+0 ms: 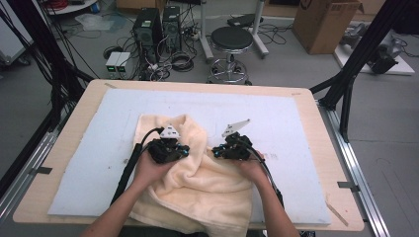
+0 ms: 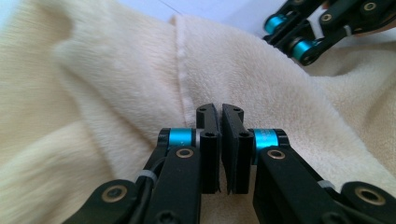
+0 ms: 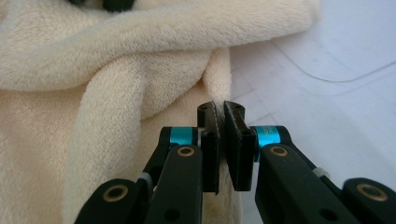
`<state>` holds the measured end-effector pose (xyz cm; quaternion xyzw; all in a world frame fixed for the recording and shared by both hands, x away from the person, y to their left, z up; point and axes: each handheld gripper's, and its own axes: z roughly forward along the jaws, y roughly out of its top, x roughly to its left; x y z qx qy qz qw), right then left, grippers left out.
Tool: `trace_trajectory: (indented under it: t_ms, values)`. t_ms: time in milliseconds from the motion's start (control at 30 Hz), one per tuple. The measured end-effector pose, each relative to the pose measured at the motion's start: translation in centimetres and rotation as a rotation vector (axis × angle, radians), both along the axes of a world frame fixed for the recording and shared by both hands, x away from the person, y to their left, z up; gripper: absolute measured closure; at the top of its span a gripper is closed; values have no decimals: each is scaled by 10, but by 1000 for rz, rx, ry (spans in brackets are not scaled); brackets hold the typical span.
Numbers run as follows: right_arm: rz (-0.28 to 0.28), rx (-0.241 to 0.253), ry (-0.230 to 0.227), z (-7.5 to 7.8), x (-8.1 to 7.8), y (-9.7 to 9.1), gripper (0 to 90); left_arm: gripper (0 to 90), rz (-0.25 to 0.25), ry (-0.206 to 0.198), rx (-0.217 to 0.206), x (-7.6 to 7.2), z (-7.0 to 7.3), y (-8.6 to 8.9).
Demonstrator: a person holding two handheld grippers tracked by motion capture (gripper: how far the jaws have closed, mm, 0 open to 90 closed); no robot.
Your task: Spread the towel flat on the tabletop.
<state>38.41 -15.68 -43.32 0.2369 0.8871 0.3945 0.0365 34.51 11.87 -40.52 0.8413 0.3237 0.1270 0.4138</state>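
Hands (image 1: 153,170) low on towel (image 1: 197,192) (wrinkled)

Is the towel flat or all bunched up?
Bunched up. The towel lies in thick folds on the mat, one end hanging over the table edge.

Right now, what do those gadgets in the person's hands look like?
Each hand holds a black two-jaw tool. The left gripper and right gripper have flat black jaws, bright blue rings at the joints, brass-coloured rivets and a pale three-cornered plate on top. A black cable trails from each. The forearms are bare, with no sleeves.
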Motion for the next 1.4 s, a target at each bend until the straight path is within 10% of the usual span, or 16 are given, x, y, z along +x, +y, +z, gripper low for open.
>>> trace_trajectory:
  t_ms: [500, 800, 900, 1133, 1400]
  values:
    - [-166, -15, -119, 40, -29, -74, 857, 864, 135, -54, -102, -27, 11, 67]
    - [-190, -22, -104, 31, -57, -98, 855, 866, 154, -15, -97, -55, -5, 98]
    - [-170, -15, -64, 18, -60, -97, 837, 865, 137, 1, -75, -58, -11, 97]
    - [-162, 106, -96, 28, -54, -92, 665, 676, 94, -36, -178, -49, 17, 84]
    - [-131, 120, -104, 35, -26, -66, 626, 479, 11, -65, -127, -22, 41, 28]
